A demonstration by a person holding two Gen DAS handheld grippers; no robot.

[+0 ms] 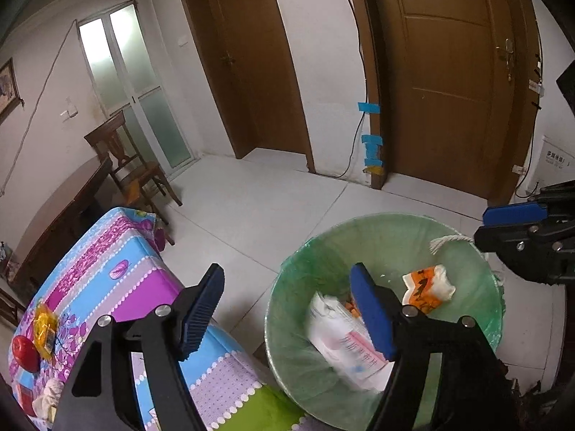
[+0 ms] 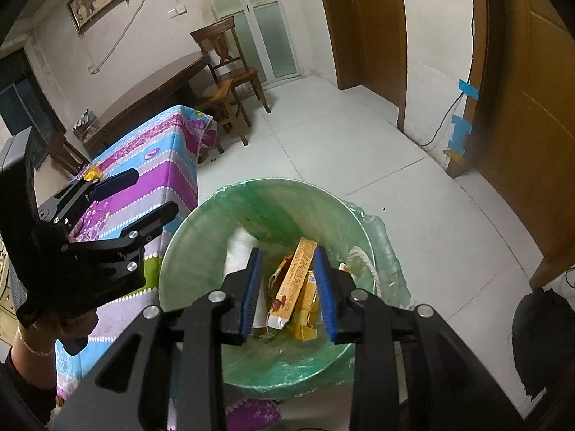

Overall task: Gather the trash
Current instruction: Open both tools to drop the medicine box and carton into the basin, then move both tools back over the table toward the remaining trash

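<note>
A bin with a green liner point(image 1: 388, 248) point(image 2: 280, 197) stands on the floor beside the cloth-covered table point(image 1: 125, 269) point(image 2: 169, 165). My left gripper point(image 1: 287, 309) point(image 2: 143, 197) hangs open over the bin's near rim; a blurred white packet point(image 1: 341, 344) lies below it inside the bin. An orange-and-white wrapper point(image 1: 427, 287) lies deeper in. My right gripper point(image 2: 287, 287) point(image 1: 503, 224) is over the bin with its pads slightly apart. An orange box point(image 2: 294, 276) shows between them, down in the bin, with a gap to the pads. On the table lie a yellow wrapper point(image 1: 45, 327) and crumpled tissue point(image 1: 50, 391).
A red apple point(image 1: 25, 352) sits on the tablecloth. A wooden chair point(image 2: 230, 68) and a dark wooden table point(image 2: 151, 89) stand behind. Brown doors point(image 1: 449, 82) line the far wall, with a cable and blue tape point(image 1: 372, 143) beside one. A black bag point(image 2: 539, 341) lies on the floor right of the bin.
</note>
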